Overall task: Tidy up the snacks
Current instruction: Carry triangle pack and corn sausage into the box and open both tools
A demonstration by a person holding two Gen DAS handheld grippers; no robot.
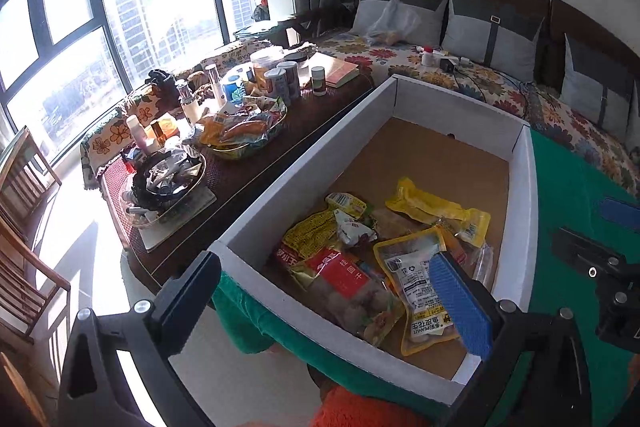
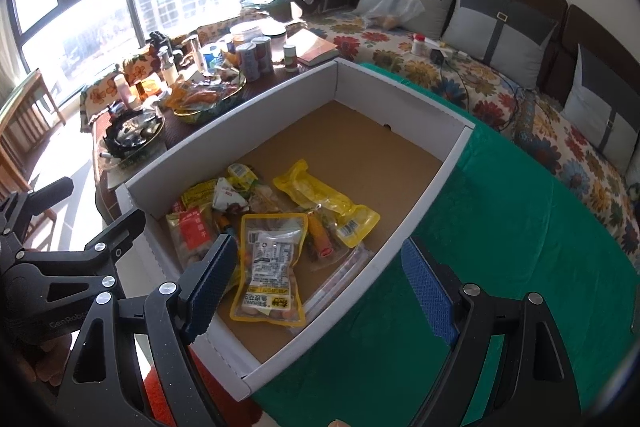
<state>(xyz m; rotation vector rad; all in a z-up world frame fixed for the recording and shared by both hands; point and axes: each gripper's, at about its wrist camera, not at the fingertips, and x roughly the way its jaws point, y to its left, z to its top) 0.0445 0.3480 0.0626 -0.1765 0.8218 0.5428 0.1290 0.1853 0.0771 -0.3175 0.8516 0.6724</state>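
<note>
A white cardboard box (image 1: 304, 167) (image 2: 420, 195) with a brown floor stands on a green cloth (image 1: 572, 187) (image 2: 500, 227). Several snack packs lie in its near end: a yellow pack (image 1: 440, 211) (image 2: 328, 203), a clear-window peanut pack (image 1: 420, 287) (image 2: 272, 263) and a red-label pack (image 1: 348, 279) (image 2: 192, 231). My left gripper (image 1: 326, 299) is open above the box's near left corner, its blue pad over the peanut pack. My right gripper (image 2: 320, 287) is open above the box's near right wall. Neither holds anything.
Left of the box is a dark low table with bottles, cans, a book and a glass bowl of snacks (image 1: 244, 131) (image 2: 208, 99). Behind is a sofa with a floral cover (image 1: 480, 83) (image 2: 460, 67) and grey cushions. Wooden chairs (image 1: 24, 227) stand at far left.
</note>
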